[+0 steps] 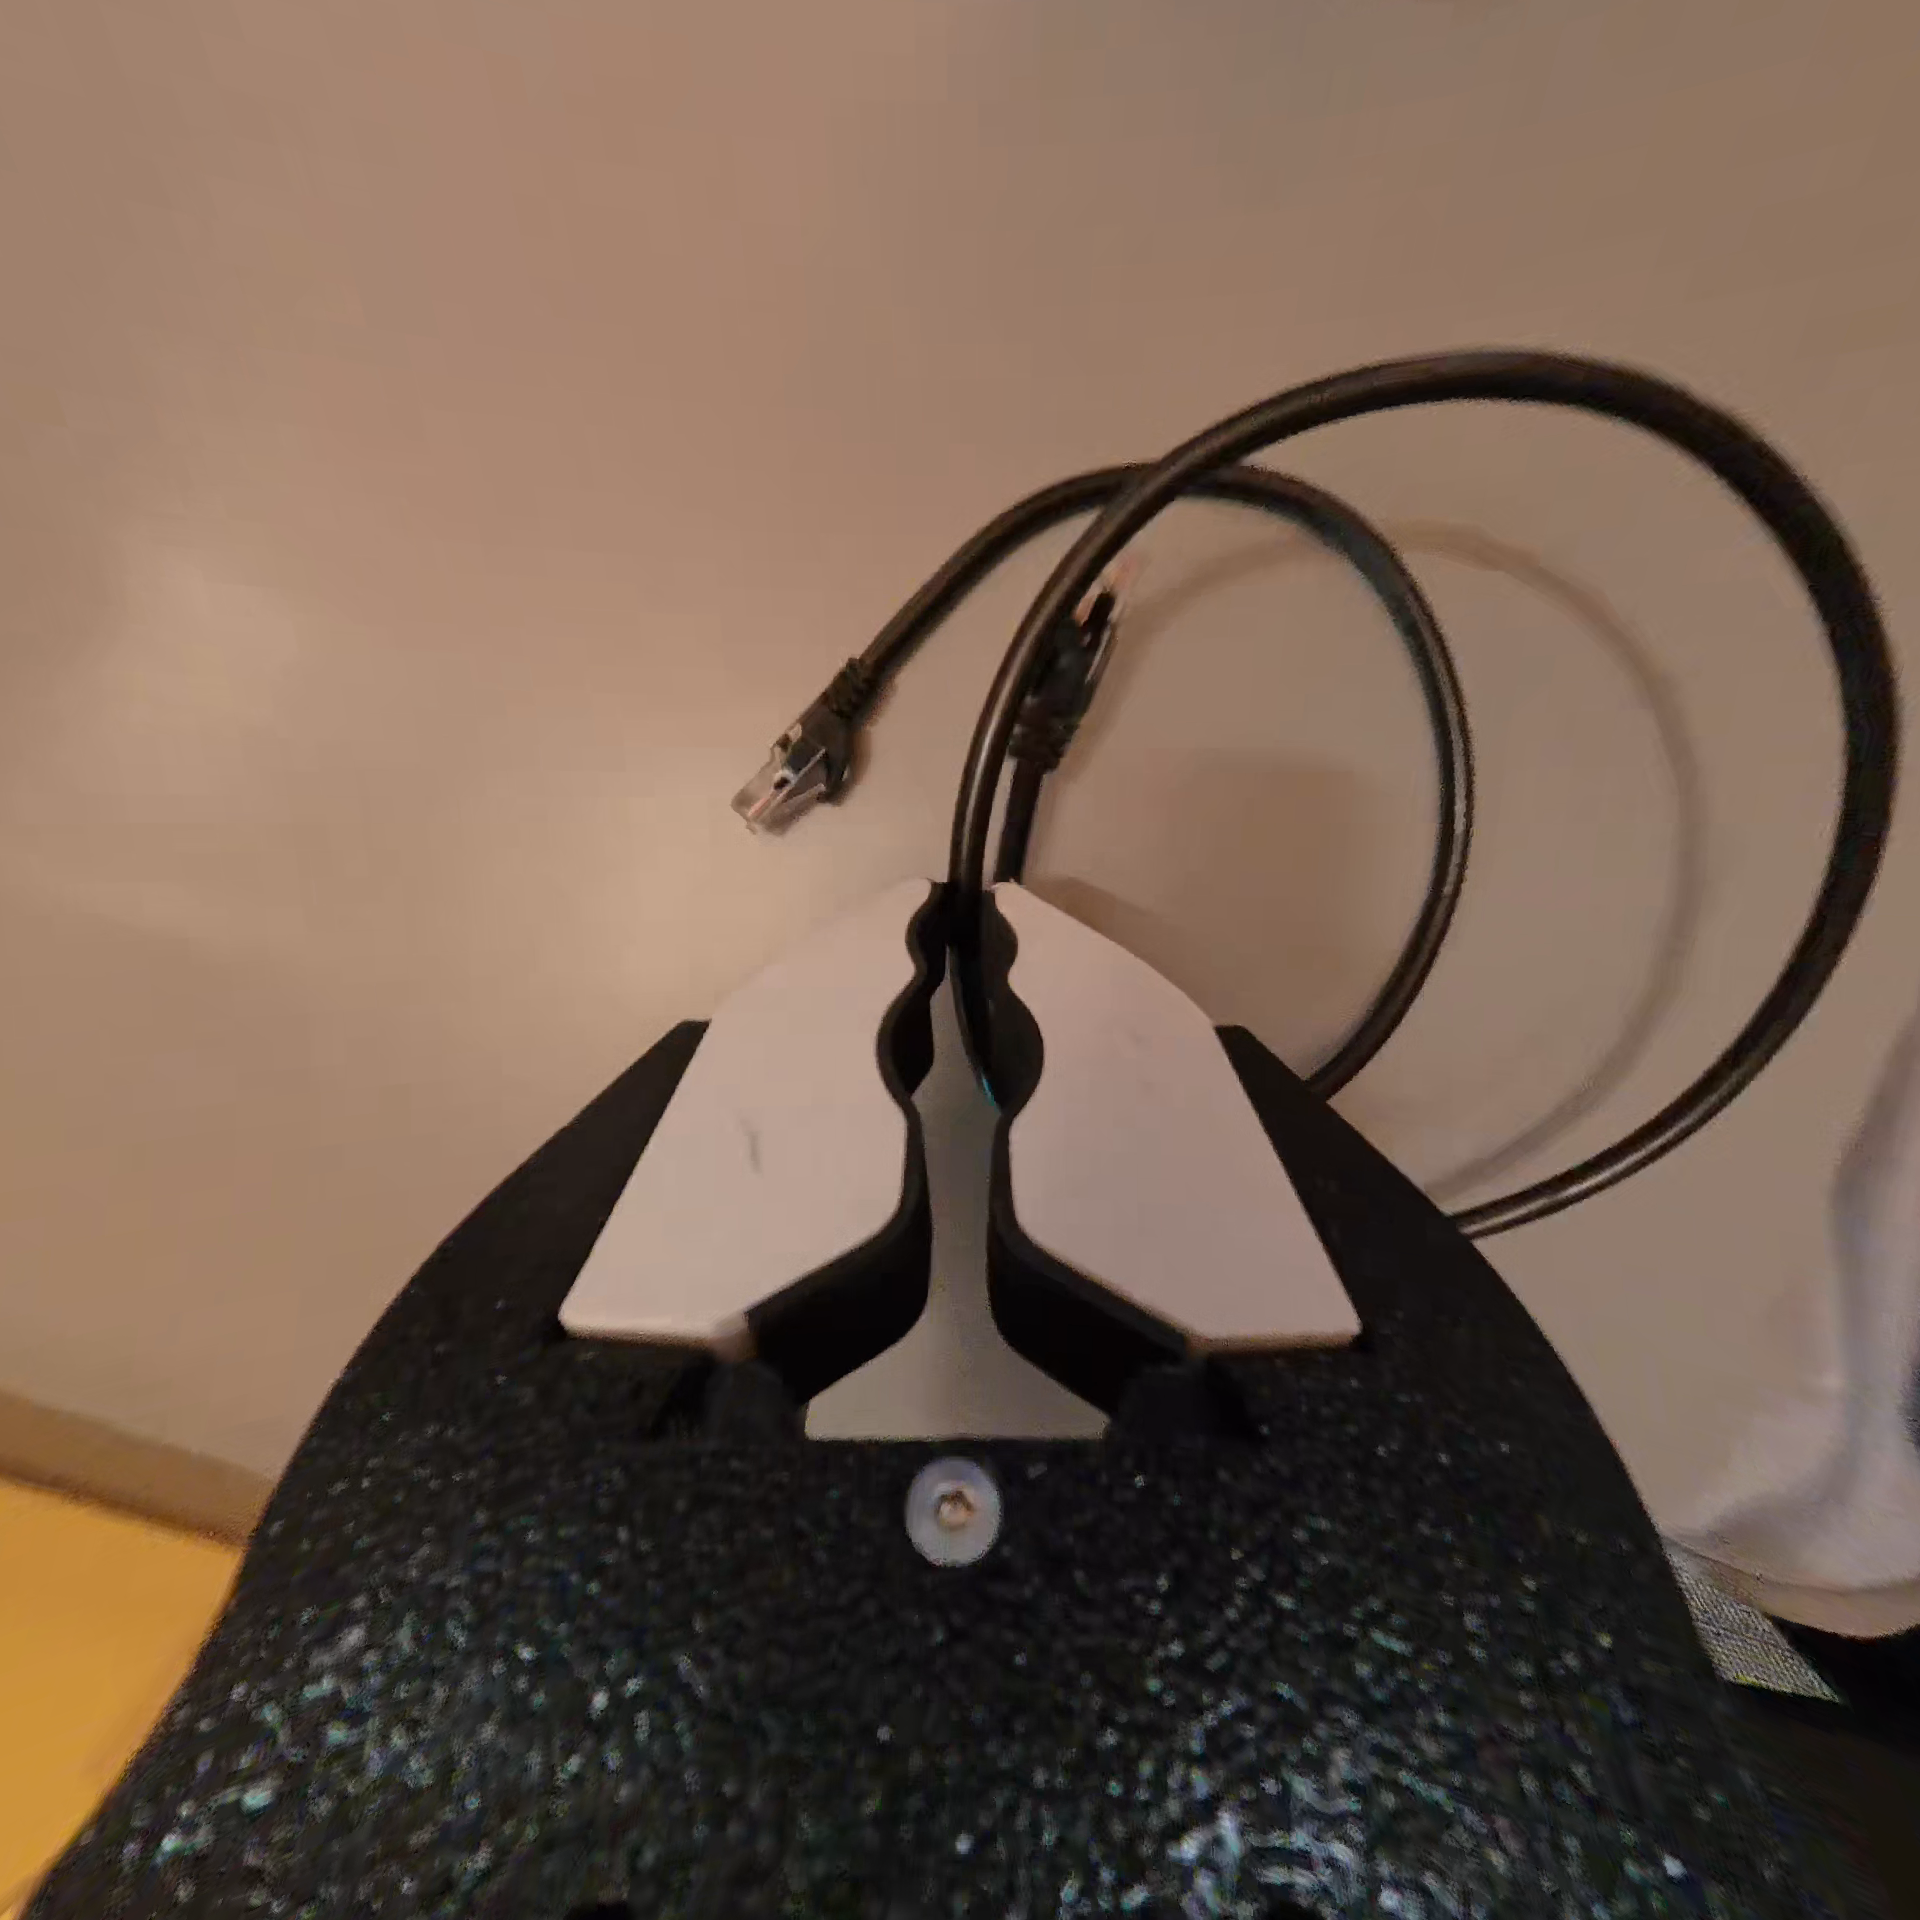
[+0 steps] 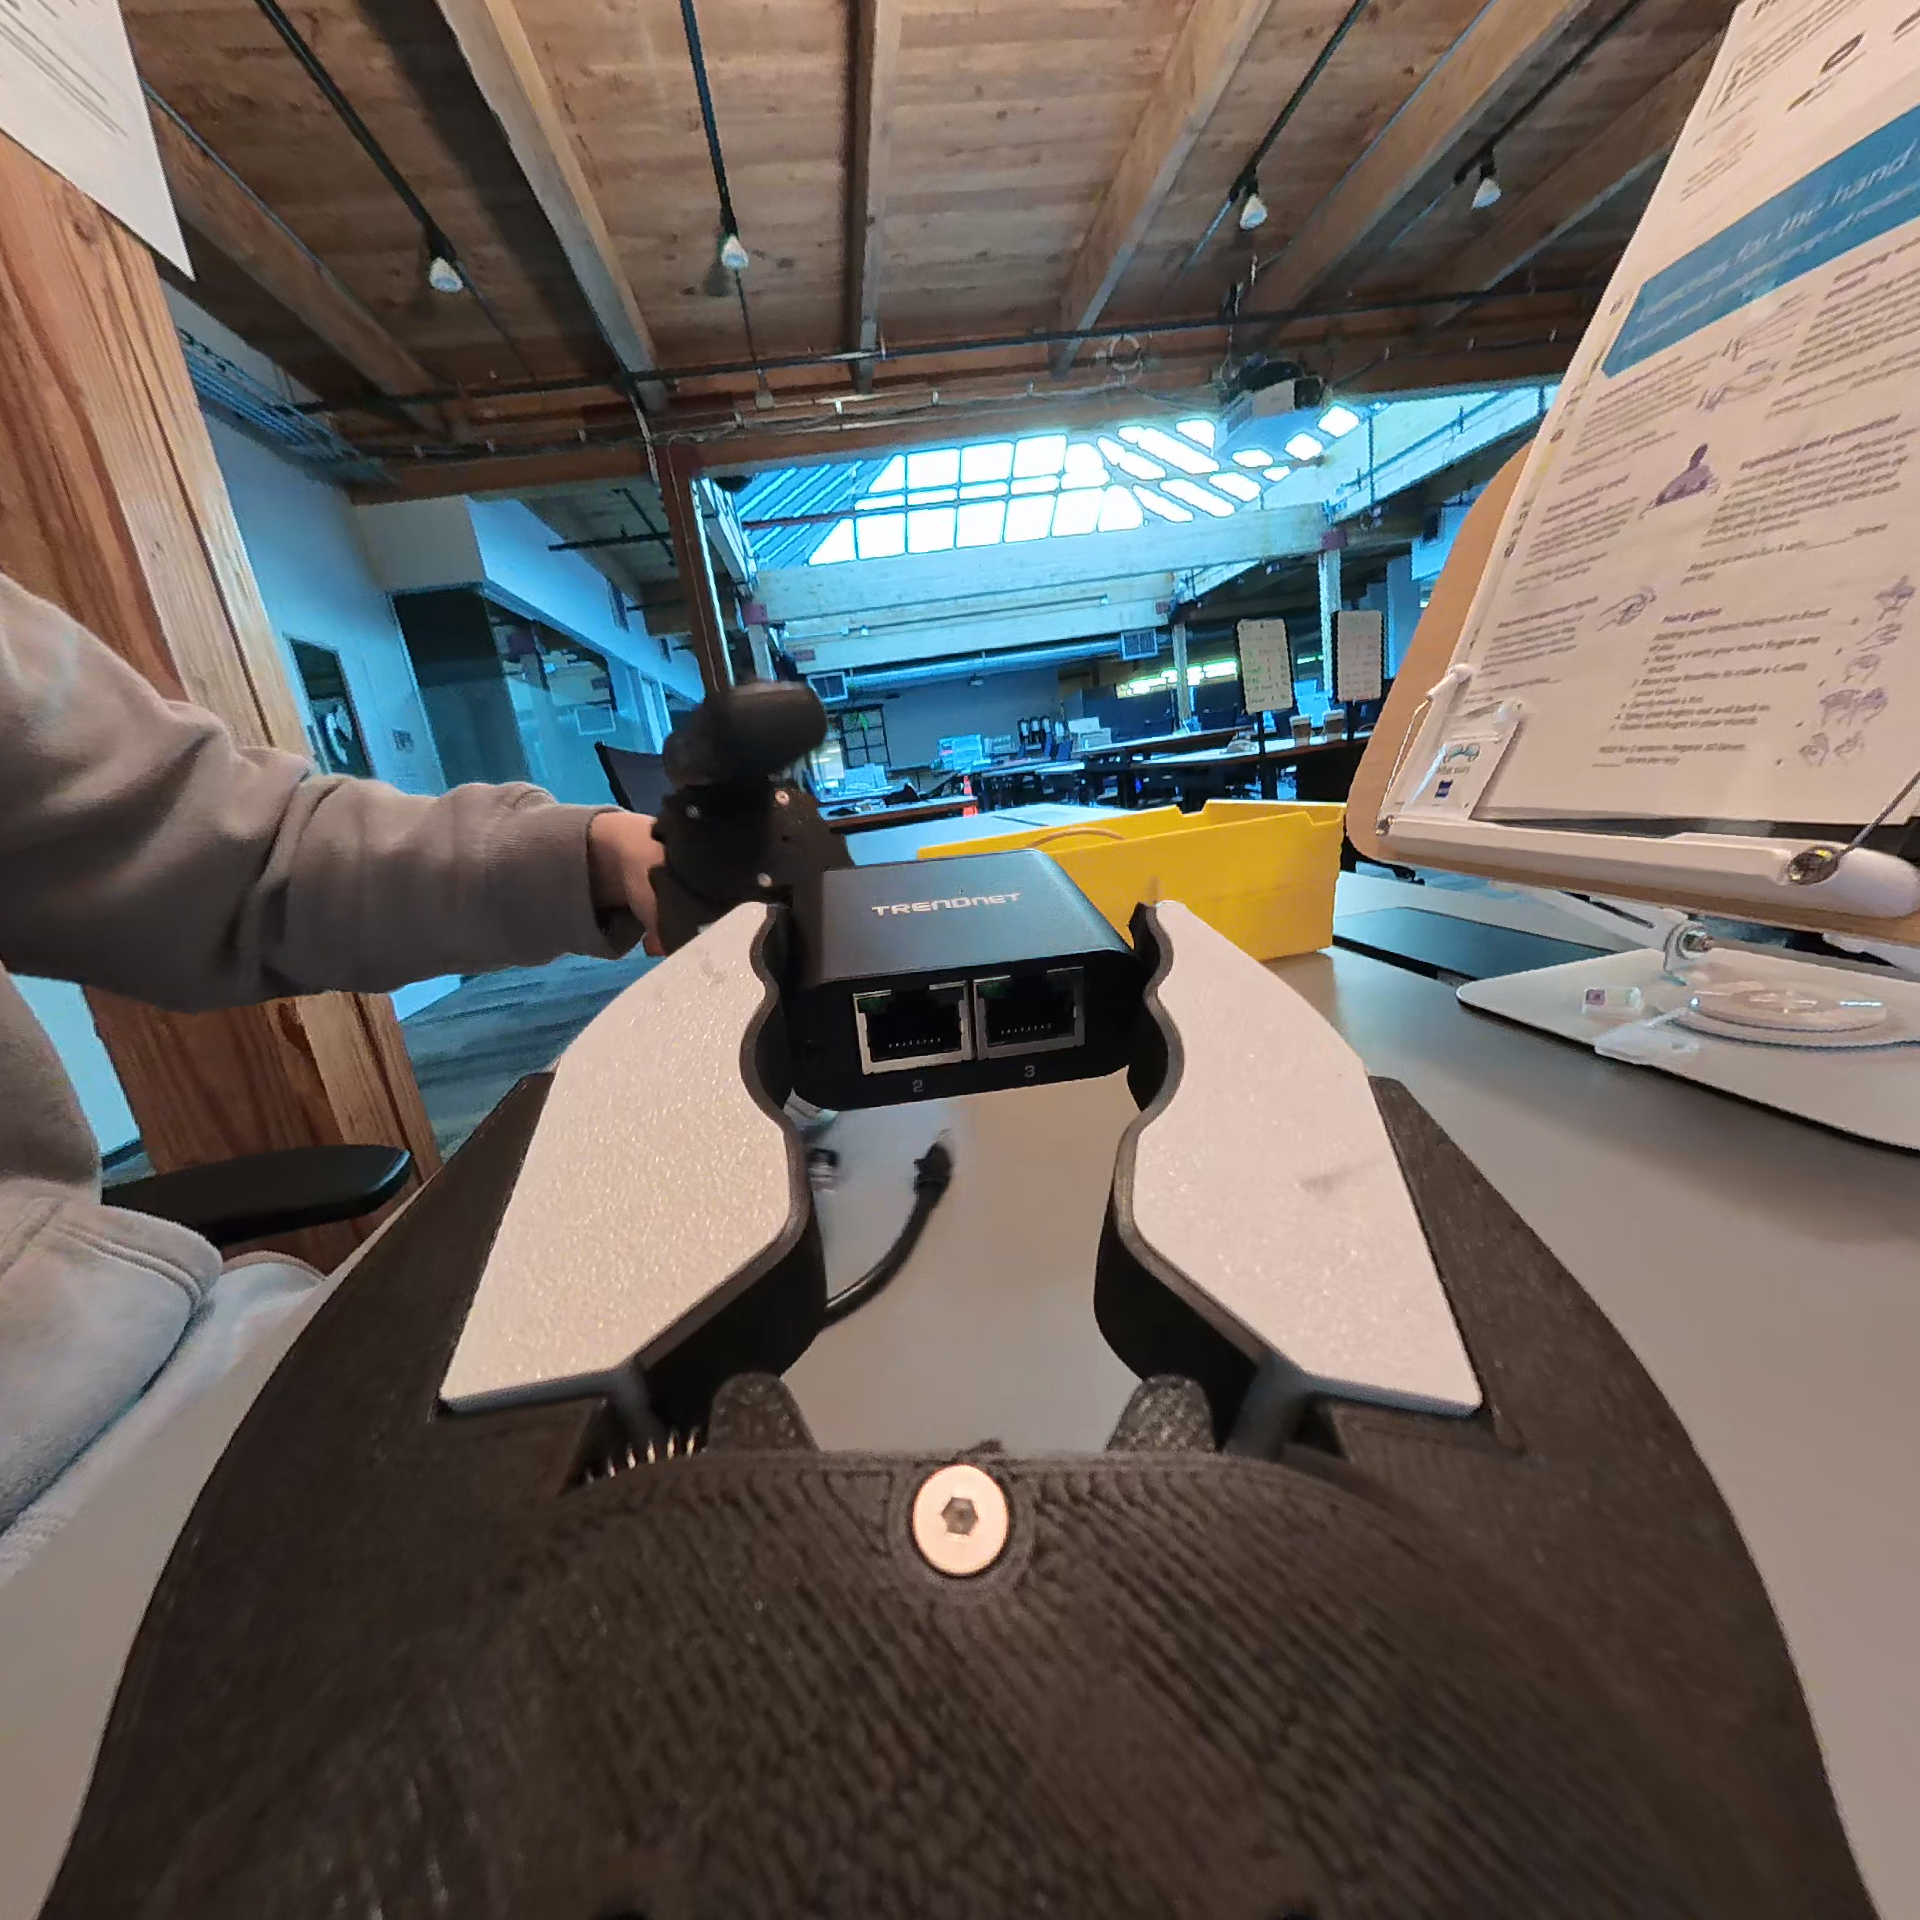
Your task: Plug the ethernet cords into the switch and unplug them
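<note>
In the left wrist view my left gripper [image 1: 961, 894] is shut on a black ethernet cord [image 1: 1766, 623], which curls in loops beyond the fingertips over a pale surface. One clear plug [image 1: 790, 774] hangs free at the left; a second plug [image 1: 1060, 707] lies against the loop. In the right wrist view my right gripper [image 2: 958, 925] is closed against both sides of the black switch [image 2: 935, 935], which rests on the grey table [image 2: 1558, 1195]. Its two ports [image 2: 966, 1023] face me and are empty. Another black cord end [image 2: 935, 1164] lies on the table under the switch. The left gripper [image 2: 743, 821] shows behind it.
A yellow bin [image 2: 1195, 862] stands behind the switch. A document stand with printed sheets [image 2: 1714, 468] fills the right side. A wooden post [image 2: 125, 520], a person's grey sleeve [image 2: 260, 831] and a chair armrest [image 2: 260, 1184] are at the left.
</note>
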`<state>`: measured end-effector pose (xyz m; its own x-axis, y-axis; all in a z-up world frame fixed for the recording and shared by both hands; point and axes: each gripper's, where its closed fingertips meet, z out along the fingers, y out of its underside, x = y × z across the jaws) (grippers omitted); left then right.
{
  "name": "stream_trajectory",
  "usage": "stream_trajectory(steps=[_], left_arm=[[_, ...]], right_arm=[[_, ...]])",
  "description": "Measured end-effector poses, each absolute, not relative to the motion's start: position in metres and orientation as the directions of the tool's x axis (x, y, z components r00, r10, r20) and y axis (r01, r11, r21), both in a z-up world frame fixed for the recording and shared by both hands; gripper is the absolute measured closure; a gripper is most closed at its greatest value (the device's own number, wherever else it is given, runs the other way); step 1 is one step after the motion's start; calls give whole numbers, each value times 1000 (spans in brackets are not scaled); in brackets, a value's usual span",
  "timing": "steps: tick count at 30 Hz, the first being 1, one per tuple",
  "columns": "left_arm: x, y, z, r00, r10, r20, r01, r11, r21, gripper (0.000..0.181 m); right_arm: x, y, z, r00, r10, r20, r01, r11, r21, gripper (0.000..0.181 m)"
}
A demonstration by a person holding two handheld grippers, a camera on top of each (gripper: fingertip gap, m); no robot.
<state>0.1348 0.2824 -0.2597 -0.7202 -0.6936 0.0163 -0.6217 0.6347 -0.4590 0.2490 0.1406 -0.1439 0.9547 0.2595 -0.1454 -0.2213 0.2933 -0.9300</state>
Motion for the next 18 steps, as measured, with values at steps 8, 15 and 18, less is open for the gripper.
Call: stream_trajectory(steps=[8,15,18], left_arm=[[104,227,-243,-918,-385,-98,-275,793,-543,176],[144,246,-235,-788,-615,34,-491,594,-638,164],[125,242,-250,-849,-522,74,-475,695,-540,171]], right_arm=[[251,141,-147,957,247,-149,-219,283,-934,118],[251,141,-147,958,245,-149,-217,282,-935,118],[252,142,-149,958,244,-150,-216,276,-936,118]])
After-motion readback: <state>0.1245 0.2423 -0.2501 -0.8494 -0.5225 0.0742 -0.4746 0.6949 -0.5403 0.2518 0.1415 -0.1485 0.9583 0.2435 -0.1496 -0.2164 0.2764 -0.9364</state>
